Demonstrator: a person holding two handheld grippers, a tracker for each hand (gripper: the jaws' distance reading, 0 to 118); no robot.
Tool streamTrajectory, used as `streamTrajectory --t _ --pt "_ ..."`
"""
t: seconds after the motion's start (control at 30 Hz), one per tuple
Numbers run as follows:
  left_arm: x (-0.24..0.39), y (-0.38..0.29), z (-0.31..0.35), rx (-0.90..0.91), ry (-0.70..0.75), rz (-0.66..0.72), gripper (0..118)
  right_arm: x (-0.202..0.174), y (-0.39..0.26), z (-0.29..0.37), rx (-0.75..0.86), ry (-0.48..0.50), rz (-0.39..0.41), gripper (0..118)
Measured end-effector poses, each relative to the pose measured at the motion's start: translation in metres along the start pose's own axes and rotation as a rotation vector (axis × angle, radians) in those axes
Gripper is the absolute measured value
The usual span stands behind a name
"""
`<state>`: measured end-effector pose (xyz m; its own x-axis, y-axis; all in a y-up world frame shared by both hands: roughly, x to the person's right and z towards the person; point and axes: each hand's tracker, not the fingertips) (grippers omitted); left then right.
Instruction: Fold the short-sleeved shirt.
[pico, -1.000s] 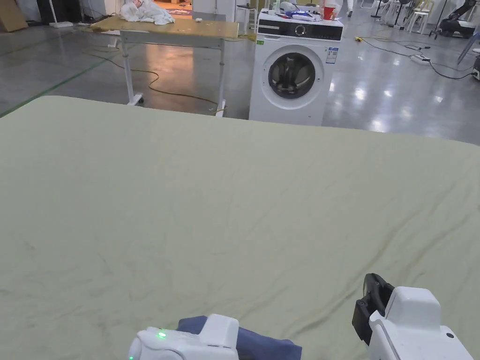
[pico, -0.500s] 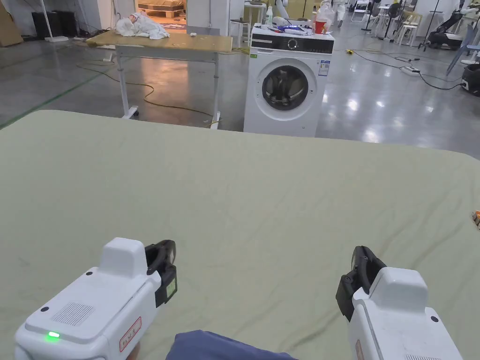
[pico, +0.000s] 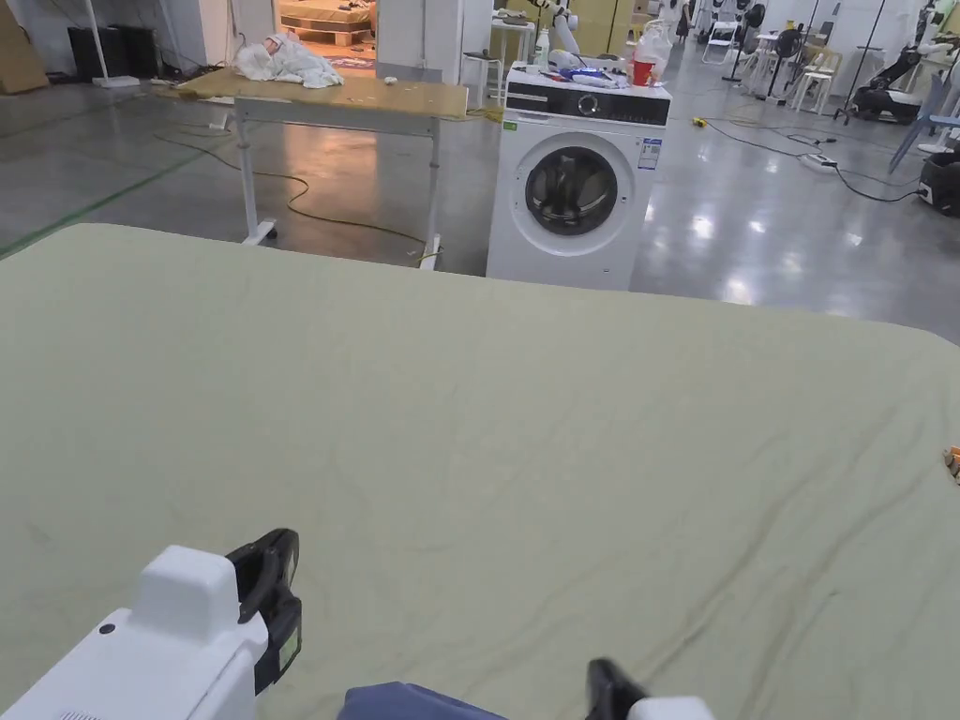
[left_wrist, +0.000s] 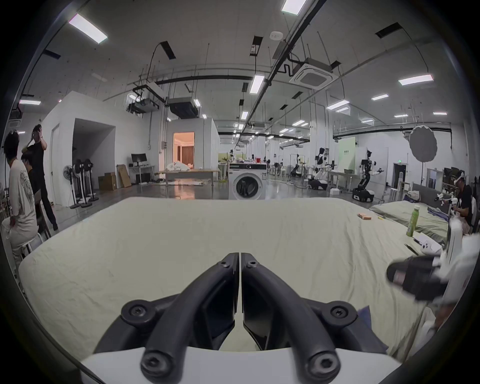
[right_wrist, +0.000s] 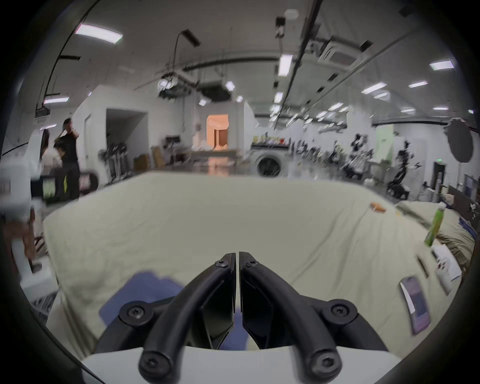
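Blue shirt lies bunched at the near edge of the pale green bed sheet, low between both tools. Left gripper and right gripper are both clenched, holding nothing. No writing is legible. Right gripper view shows a phone and a green bottle.
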<state>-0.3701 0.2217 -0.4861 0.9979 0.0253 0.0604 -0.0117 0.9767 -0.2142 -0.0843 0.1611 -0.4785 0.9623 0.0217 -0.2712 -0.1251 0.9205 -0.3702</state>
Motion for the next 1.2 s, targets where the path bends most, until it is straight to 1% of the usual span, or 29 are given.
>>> streamTrajectory --t 0.1,0.17,0.23,0.3,0.43,0.5,0.53,0.57,0.6,0.63,0.67,0.7,0.73,0.83,0.9,1.0,1.07,1.1,1.17,1.2 --pt "-0.006 -0.011 0.003 -0.045 0.000 0.017 4 -0.018 -0.031 -0.019 -0.101 0.041 0.003 1" --pt "-0.009 -0.018 0.006 -0.064 0.004 0.030 4 -0.022 -0.047 -0.033 -0.155 0.021 0.006 1" --pt "-0.013 -0.023 0.009 -0.091 0.009 0.040 4 -0.019 -0.065 -0.046 -0.199 -0.021 -0.012 1" --pt "-0.020 -0.028 0.012 -0.124 -0.007 0.070 4 -0.014 -0.074 -0.051 -0.223 -0.024 -0.055 1" --pt "-0.037 -0.035 0.008 -0.258 -0.092 0.141 6 -0.009 -0.074 -0.048 -0.197 -0.034 -0.040 1" --pt "-0.052 -0.040 -0.002 -0.354 -0.195 0.231 11 -0.008 -0.076 -0.046 -0.198 -0.036 -0.050 1" --pt "-0.060 -0.045 -0.009 -0.406 -0.255 0.291 18 -0.008 -0.076 -0.046 -0.197 -0.036 -0.046 1" --pt "-0.068 -0.049 -0.017 -0.448 -0.306 0.357 29 -0.008 -0.076 -0.046 -0.195 -0.037 -0.039 1" --pt "-0.076 -0.056 -0.028 -0.516 -0.367 0.429 43 -0.009 -0.077 -0.045 -0.192 -0.038 -0.033 1" --pt "-0.083 -0.063 -0.039 -0.574 -0.416 0.491 65 -0.009 -0.077 -0.045 -0.192 -0.038 -0.030 1" --pt "-0.088 -0.070 -0.047 -0.598 -0.453 0.534 78 -0.008 -0.077 -0.045 -0.192 -0.037 -0.028 1" --pt "-0.094 -0.079 -0.058 -0.629 -0.527 0.577 87 -0.007 -0.077 -0.045 -0.192 -0.036 -0.028 1" --pt "-0.096 -0.086 -0.068 -0.672 -0.562 0.605 94 -0.007 -0.077 -0.044 -0.192 -0.034 -0.034 1" --pt "-0.096 -0.106 -0.093 -0.778 -0.663 0.665 94 -0.005 -0.077 -0.043 -0.195 -0.030 -0.042 1" --pt "-0.089 -0.120 -0.111 -0.866 -0.693 0.709 94 -0.005 -0.077 -0.042 -0.195 -0.028 -0.040 1" --pt "-0.082 -0.125 -0.128 -0.833 -0.805 0.768 94 -0.005 -0.077 -0.042 -0.194 -0.026 -0.033 1" --pt "-0.075 -0.129 -0.139 -0.854 -0.823 0.846 94 -0.005 -0.076 -0.041 -0.193 -0.027 -0.030 1" --pt "-0.072 -0.132 -0.145 -0.870 -0.815 0.865 94 -0.006 -0.077 -0.041 -0.194 -0.028 -0.026 1" --pt "-0.068 -0.133 -0.151 -0.868 -0.808 0.848 90 -0.005 -0.078 -0.041 -0.190 -0.027 -0.022 1" --pt "-0.065 -0.133 -0.148 -0.860 -0.797 0.839 85 -0.005 -0.078 -0.041 -0.190 -0.028 -0.021 1"
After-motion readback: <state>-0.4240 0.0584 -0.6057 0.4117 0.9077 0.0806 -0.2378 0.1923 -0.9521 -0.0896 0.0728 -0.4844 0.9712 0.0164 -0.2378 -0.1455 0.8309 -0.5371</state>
